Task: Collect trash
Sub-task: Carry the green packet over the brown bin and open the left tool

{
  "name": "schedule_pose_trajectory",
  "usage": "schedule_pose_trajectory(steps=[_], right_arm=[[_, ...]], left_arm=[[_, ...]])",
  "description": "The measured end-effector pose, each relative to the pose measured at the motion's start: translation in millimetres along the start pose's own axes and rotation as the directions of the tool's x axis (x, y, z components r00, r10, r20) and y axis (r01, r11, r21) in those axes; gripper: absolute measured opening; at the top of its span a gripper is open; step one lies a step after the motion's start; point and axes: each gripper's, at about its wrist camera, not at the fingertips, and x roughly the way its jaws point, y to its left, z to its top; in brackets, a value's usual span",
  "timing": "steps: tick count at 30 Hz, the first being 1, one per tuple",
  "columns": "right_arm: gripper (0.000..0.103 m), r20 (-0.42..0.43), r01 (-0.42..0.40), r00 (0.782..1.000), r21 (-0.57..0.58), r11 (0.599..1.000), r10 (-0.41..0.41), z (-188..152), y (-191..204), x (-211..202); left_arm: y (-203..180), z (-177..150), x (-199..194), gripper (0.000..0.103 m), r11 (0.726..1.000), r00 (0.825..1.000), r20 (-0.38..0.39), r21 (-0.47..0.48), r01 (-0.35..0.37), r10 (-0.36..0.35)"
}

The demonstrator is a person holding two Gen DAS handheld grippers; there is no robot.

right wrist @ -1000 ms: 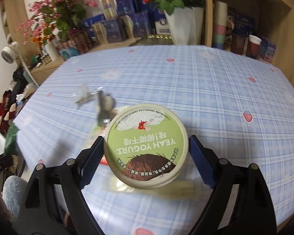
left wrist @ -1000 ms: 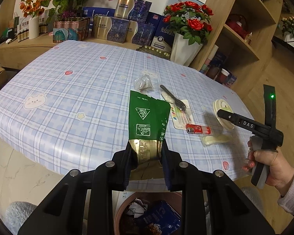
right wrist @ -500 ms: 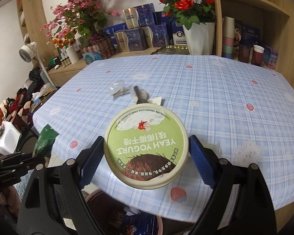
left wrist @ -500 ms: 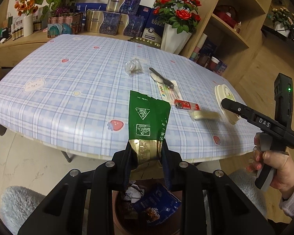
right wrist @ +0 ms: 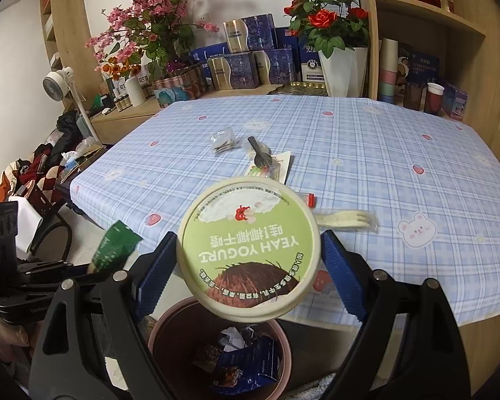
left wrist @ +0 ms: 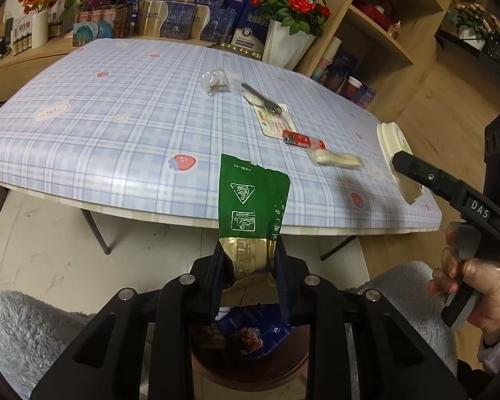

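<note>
The left gripper (left wrist: 250,260) pinches the gold lower end of a green packet (left wrist: 251,200), which stands upright between its fingers just off the near edge of the table (left wrist: 116,126); the packet's bottom edge is crumpled between the jaws and partly hidden by them. The right gripper (right wrist: 248,260) has its fingers spread wide and pressed against the two sides of a yogurt tub (right wrist: 248,248), lid facing the camera, its print upside down; the tub's body is hidden behind the lid. In the left wrist view the tub shows only edge-on, far right, with the hand (left wrist: 473,286) on the right gripper's handle cut off by the frame. Below both grippers stands a brown bin (right wrist: 173,323) on the floor, its near rim cut off by the picture edge and its left side covered by the gripper arms; inside it lie a blue wrapper (right wrist: 250,363) and crumpled scraps that are hard to make out. On the table remain a clear wrapper (left wrist: 216,78), a dark fork (left wrist: 261,98) lying across a small card (left wrist: 275,121), a red lighter (left wrist: 300,140) and a pale fork in a clear sleeve (left wrist: 336,160); in the right wrist view the tub covers most of the lighter. At the far side are a vase of red roses (right wrist: 336,63), stacked blue boxes (right wrist: 246,63) and wooden shelves (right wrist: 426,33), whose small contents are too blurred to tell.
</note>
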Motion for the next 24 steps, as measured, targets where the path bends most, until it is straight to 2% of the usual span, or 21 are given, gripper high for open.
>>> schedule_pose_trajectory(steps=[11, 24], right_arm=[[0.085, 0.017, -0.021, 1.0, 0.001, 1.0, 0.021, -16, 8, -13], [0.085, -0.017, -0.034, 0.999, 0.016, 0.999, 0.035, -36, 6, -3]], left_arm=[[-7, -20, 24, 0.026, 0.999, 0.995, -0.097, 0.033, 0.027, -0.024], [-1, -36, 60, 0.027, 0.999, 0.969, -0.243, -0.006, 0.051, -0.051]])
